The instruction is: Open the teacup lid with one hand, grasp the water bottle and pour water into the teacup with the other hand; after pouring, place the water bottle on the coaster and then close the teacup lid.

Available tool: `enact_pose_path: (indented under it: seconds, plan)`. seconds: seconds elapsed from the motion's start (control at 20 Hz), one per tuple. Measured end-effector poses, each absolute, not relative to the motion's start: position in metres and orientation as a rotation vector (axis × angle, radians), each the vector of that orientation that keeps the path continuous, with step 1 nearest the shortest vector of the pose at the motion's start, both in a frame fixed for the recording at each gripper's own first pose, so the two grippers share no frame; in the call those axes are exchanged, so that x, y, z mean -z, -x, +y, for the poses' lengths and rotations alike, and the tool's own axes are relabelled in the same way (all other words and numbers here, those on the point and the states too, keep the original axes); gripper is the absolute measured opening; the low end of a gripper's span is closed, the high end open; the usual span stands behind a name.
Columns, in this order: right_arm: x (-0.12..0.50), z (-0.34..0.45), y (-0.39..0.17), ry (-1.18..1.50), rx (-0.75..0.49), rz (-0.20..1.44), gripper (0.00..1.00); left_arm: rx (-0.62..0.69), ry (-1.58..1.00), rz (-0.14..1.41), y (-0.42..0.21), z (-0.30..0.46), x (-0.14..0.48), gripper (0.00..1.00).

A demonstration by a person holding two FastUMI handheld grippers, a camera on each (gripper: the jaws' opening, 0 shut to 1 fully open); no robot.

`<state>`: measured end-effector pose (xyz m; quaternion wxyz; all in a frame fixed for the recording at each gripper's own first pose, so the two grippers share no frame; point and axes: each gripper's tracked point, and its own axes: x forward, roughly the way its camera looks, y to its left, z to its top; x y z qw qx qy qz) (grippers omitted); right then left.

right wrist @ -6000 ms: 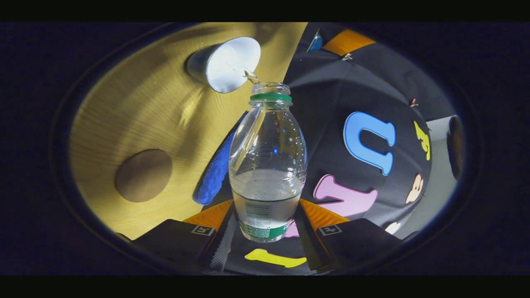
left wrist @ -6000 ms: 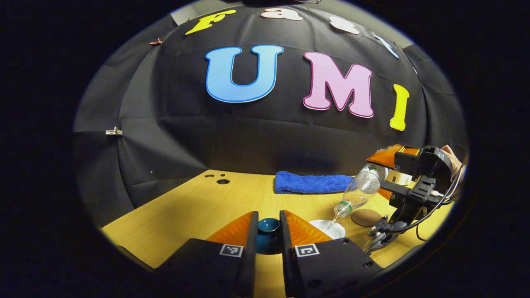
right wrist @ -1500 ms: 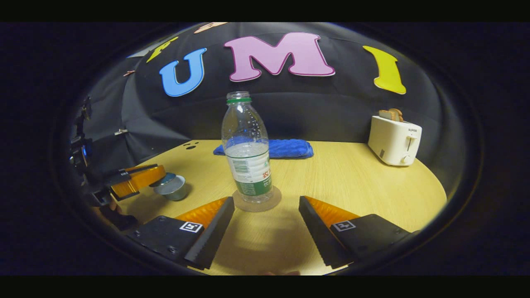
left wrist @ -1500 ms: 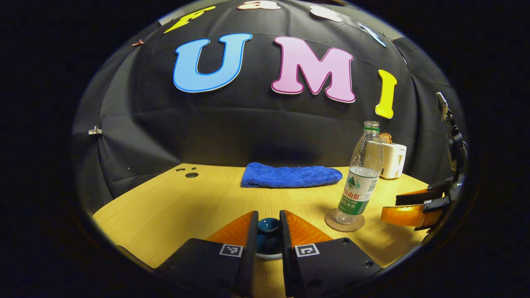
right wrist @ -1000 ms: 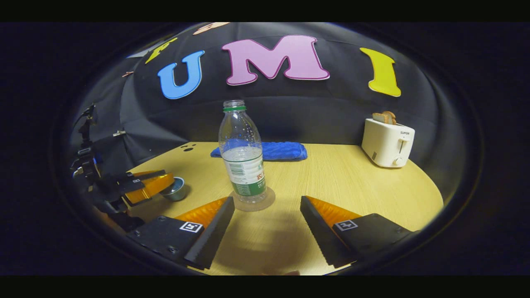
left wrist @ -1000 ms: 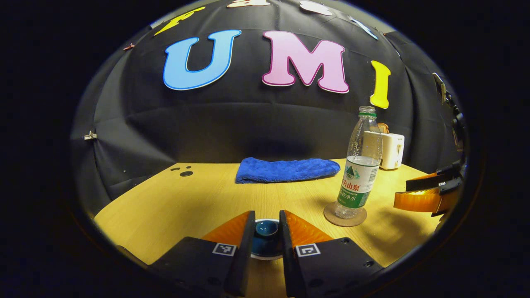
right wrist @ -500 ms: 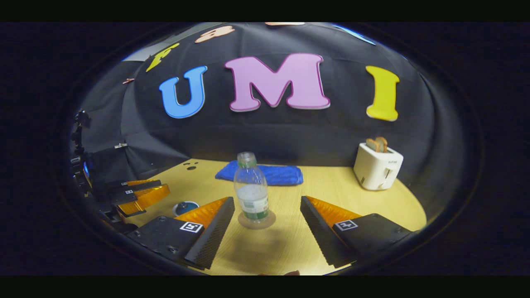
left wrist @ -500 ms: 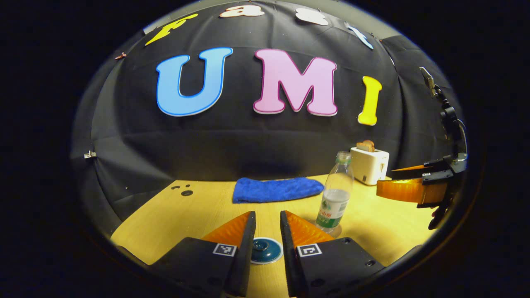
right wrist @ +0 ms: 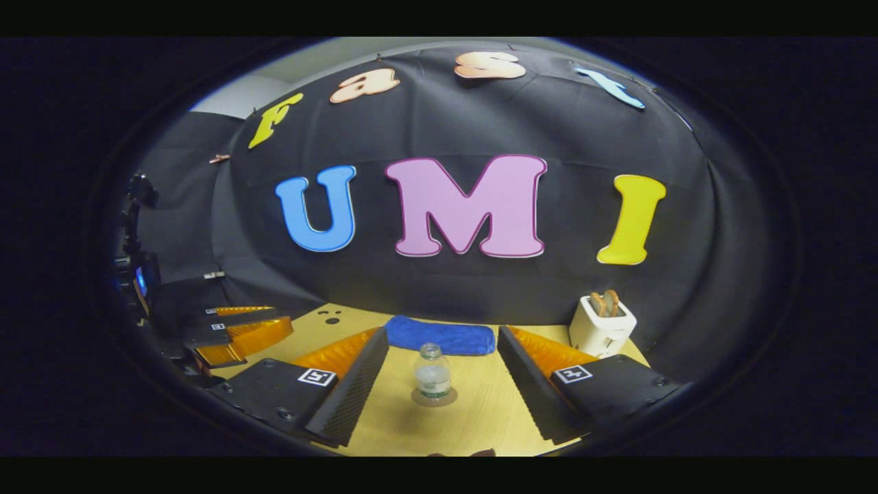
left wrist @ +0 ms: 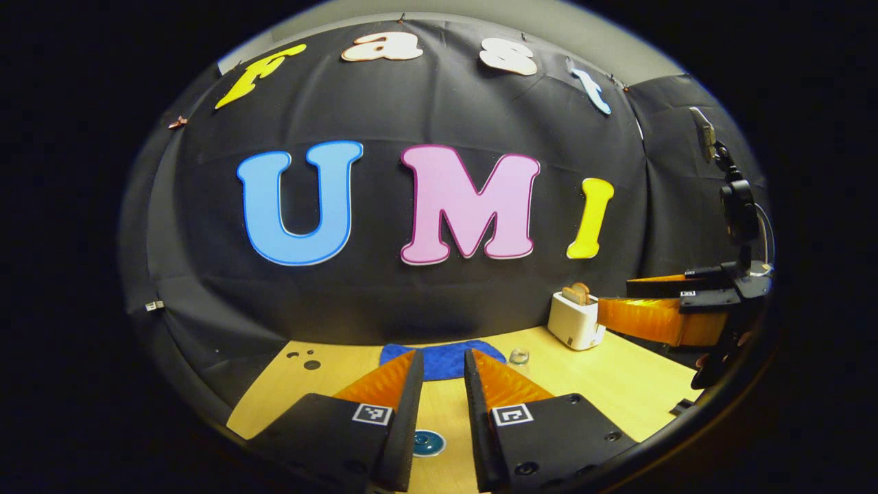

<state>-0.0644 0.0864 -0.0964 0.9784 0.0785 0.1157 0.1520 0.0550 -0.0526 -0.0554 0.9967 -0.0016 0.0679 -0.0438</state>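
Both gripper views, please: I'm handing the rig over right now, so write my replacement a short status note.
Left tongs: narrowly parted, holding nothing, raised above the lidded teacup.
Right tongs: open wide, empty, lifted clear of the table.
Water bottle: upright on the coaster, uncapped, some water inside.
Done: bottle parked on the coaster, lid on the cup.
Left: nothing visible; set both grippers down.
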Motion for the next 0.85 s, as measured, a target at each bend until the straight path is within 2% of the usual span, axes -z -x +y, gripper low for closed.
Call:
enact_pose_path:
  seconds: [0.3,0.5,0.6,0.65,0.75,0.8,0.85]
  plan:
    - [0.065,0.069,0.075,-0.122,-0.292,0.167,0.99,0.085,-0.025,0.095,-0.041,-0.051,0.023,0.4]
    - [0.065,0.063,0.082,-0.123,-0.286,0.161,0.99,0.076,-0.027,0.096,-0.037,-0.054,0.019,0.44]
    - [0.067,0.061,0.084,-0.121,-0.281,0.158,0.99,0.08,-0.039,0.102,-0.037,-0.058,0.019,0.56]
    - [0.066,0.06,0.085,-0.123,-0.281,0.155,0.99,0.087,-0.042,0.103,-0.037,-0.061,0.019,0.66]
    - [0.065,0.059,0.086,-0.124,-0.283,0.155,0.99,0.092,-0.032,0.106,-0.037,-0.062,0.02,0.77]
    - [0.064,0.058,0.086,-0.12,-0.283,0.153,0.99,0.089,-0.028,0.108,-0.037,-0.062,0.02,0.79]
    - [0.064,0.058,0.086,-0.113,-0.282,0.148,0.99,0.083,-0.027,0.111,-0.036,-0.062,0.021,0.88]
